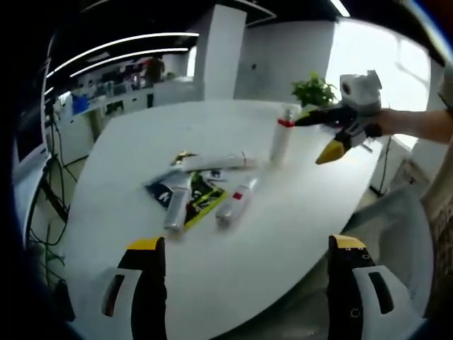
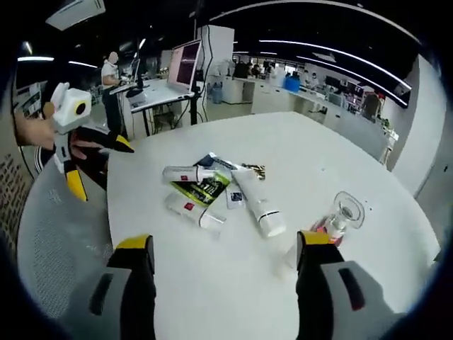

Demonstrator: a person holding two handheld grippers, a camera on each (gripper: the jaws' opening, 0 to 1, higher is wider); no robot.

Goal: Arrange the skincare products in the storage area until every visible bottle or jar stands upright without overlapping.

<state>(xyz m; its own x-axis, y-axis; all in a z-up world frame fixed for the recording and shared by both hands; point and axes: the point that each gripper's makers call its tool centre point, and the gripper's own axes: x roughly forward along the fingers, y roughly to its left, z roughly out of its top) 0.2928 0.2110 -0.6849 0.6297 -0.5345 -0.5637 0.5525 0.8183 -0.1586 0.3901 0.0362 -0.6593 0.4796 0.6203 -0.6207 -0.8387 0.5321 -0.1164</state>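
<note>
One white bottle with a red band stands upright at upper centre of your left gripper view, long axis vertical. Several white tubes and dark sachets lie flat, overlapping, mid-frame on the round white table in an open office. Your left gripper is spread wide, holding nothing; your right gripper is likewise spread, beside the bottle.
</note>
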